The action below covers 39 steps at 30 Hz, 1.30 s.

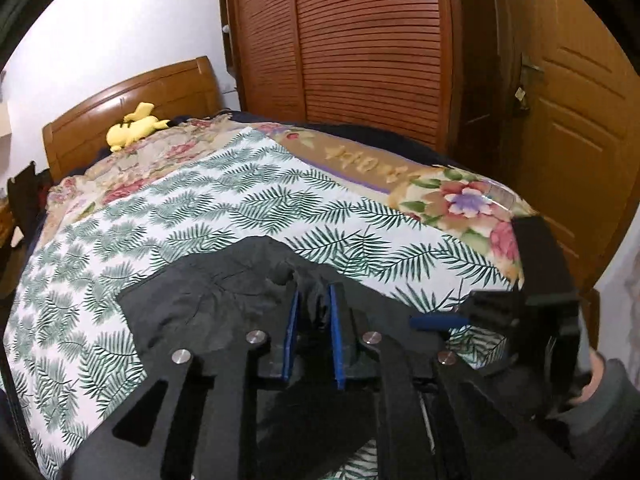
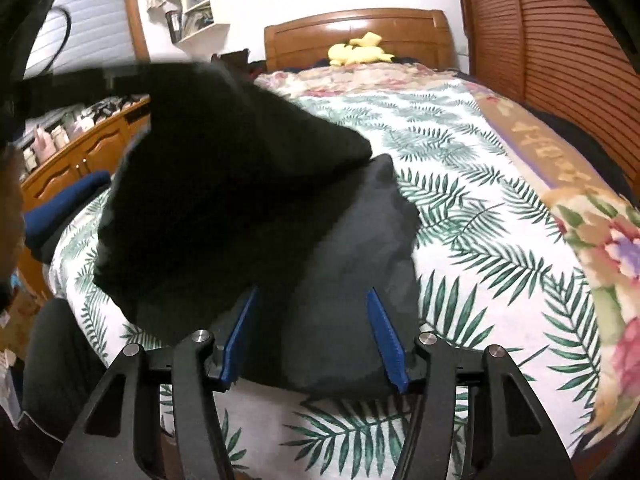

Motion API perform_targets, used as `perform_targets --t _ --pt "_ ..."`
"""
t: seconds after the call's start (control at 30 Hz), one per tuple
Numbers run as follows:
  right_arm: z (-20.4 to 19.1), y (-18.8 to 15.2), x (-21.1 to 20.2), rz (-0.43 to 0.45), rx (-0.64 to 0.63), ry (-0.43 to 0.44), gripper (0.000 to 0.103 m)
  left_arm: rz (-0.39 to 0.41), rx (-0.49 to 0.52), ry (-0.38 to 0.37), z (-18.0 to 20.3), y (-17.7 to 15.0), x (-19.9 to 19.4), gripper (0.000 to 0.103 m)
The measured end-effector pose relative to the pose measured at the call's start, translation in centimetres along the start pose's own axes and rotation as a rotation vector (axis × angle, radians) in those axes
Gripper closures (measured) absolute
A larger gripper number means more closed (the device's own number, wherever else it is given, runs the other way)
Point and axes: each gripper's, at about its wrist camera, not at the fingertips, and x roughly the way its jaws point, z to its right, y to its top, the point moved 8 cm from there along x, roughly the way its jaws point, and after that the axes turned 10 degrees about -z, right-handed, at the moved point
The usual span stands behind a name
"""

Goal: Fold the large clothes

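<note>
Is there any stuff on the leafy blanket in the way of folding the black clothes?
Nothing visible. The black garment lies on the leaf-print sheet, bare around it. The yellow plush toy sits far off by the headboard. The left gripper already pinches the cloth; the right gripper is open.

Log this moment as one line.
left gripper: shut on black garment | right gripper: open | garment lifted over bed

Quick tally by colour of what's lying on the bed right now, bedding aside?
Black: 1, the black garment, a fold of it pinched in the left gripper
Yellow: 1, the plush toy by the headboard
Total: 2
</note>
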Motion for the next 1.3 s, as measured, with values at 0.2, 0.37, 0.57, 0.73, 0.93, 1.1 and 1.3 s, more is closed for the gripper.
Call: perform_targets --t 0.2,0.37,0.57,0.73,0.93,1.1,1.3 --pt "-0.4 0.7 -0.7 0.021 -0.004 0.005 0.046 0.041 -0.017 0.006 -1.3 -1.7 -2.3 0.087" --pt "-1.0 0.8 -0.9 0.032 -0.014 0.010 0.046 0.053 -0.038 0.029 -2.7 -4.0 -3.5 0.087" --pt "-2.0 1.3 -0.9 0.037 -0.029 0.012 0.046 0.031 -0.076 0.050 -4.6 -7.0 -3.2 0.086" --pt "-2.7 1.5 -0.9 0.043 -0.035 0.017 0.046 0.015 -0.109 0.056 -5.8 -8.7 -2.6 0.086" --pt "-3.4 1.6 -0.1 0.030 -0.047 0.014 0.046 0.003 -0.139 0.061 -6.9 -10.0 -2.1 0.086" --pt "-3.4 1.4 0.8 0.007 -0.051 0.002 0.046 -0.004 -0.153 0.062 -7.5 -11.2 -1.9 0.086" --pt "-3.1 1.8 -0.6 0.050 -0.036 -0.033 0.046 -0.024 -0.171 0.070 -8.1 -13.0 -1.4 0.086"
